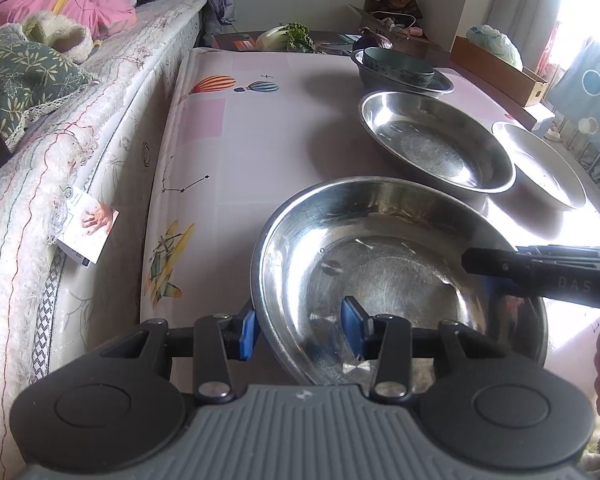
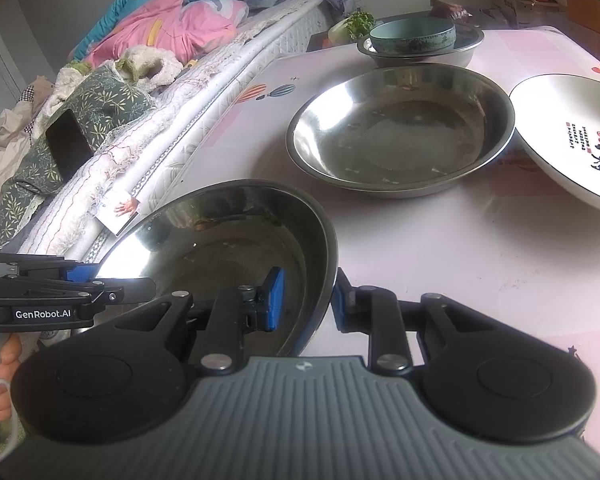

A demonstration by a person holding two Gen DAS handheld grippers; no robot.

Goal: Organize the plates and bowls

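1. The right claw (image 2: 302, 300) says "GenRobot.AI" and pinches the near steel bowl (image 2: 228, 232) by its rim.
2. The left claw (image 1: 298, 330) has a blue pad on each side of that rim; whether they press it, I cannot tell.
3. The white plate (image 2: 572, 140) on the bench (image 2: 440, 248) has black writing, too small to read.

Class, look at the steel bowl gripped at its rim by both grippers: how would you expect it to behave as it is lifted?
The steel bowl looks thin-walled, so it is probably stiff yet light for its size. Its polished, mirror-like rim may be slippery between the blue pads. With the left gripper and right gripper on opposite rims, it should tip less than with one grip.
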